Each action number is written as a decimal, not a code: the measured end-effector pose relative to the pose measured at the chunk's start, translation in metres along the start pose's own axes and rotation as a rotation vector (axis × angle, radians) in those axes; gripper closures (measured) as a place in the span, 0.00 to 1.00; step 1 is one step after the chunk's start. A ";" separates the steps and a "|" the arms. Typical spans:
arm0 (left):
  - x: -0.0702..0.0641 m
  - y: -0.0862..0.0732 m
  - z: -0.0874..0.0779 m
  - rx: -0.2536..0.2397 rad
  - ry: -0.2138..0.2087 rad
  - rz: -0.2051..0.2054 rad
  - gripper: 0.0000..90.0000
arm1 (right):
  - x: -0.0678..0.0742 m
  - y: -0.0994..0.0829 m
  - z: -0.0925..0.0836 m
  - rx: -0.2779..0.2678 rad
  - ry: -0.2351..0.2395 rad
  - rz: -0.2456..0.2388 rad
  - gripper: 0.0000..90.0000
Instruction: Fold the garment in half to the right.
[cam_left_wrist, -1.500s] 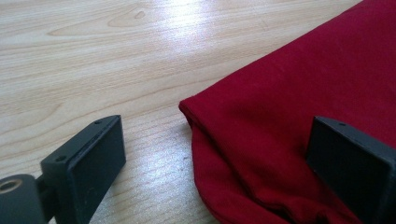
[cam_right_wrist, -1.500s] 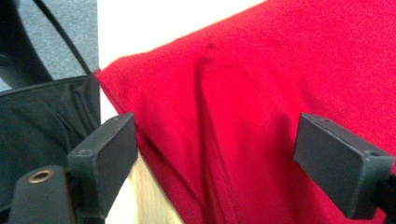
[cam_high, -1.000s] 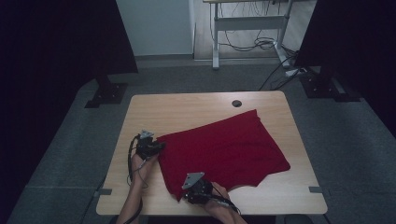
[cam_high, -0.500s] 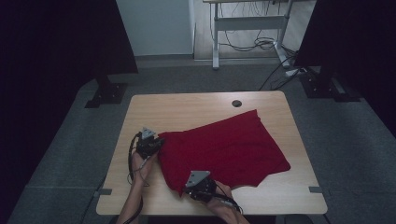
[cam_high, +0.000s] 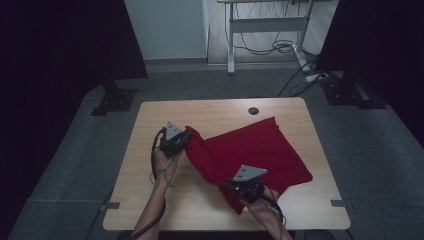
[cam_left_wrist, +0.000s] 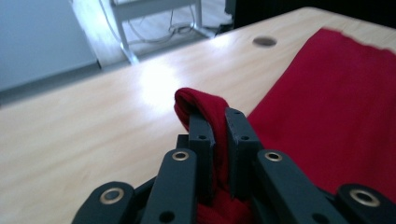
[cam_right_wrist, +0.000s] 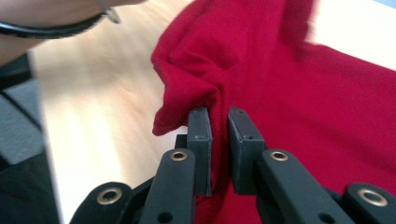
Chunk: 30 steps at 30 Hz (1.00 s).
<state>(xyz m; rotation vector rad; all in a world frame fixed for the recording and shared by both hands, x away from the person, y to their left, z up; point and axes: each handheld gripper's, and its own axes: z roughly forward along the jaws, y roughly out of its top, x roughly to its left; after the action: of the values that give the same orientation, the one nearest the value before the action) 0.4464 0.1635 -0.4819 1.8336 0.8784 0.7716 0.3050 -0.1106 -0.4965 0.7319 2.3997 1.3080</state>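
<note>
The step in hand looks like the lift that opens a fold; each tool is clamped on a corner of the red cloth, its jaws having just been closing with a pinch of fabric between them; the left tool holds the cloth's left corner, raised and bunched, the right tool the near corner, also gathered up. The cloth lies on the bench, right of the left tool and well short of the round hole at the far edge; its long axis runs aslant, from the near corner away toward the right. Next, I judge, both corners must travel together, level and taut, so the cloth folds over without slipping.
</note>
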 end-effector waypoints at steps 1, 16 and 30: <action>-0.007 -0.004 0.015 0.032 -0.013 0.011 0.92 | -0.008 -0.007 -0.003 0.017 -0.022 0.026 0.89; -0.022 -0.041 0.052 0.252 -0.060 0.074 0.86 | -0.036 -0.054 0.021 0.178 0.005 0.159 0.86; 0.005 -0.075 -0.021 0.291 0.003 0.057 0.87 | 0.017 -0.032 0.052 0.199 0.051 0.049 0.81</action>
<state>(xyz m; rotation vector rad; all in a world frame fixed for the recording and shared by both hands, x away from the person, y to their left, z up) 0.4142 0.2013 -0.5423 2.1201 0.9844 0.7104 0.3080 -0.0799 -0.5523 0.8240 2.5949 1.1296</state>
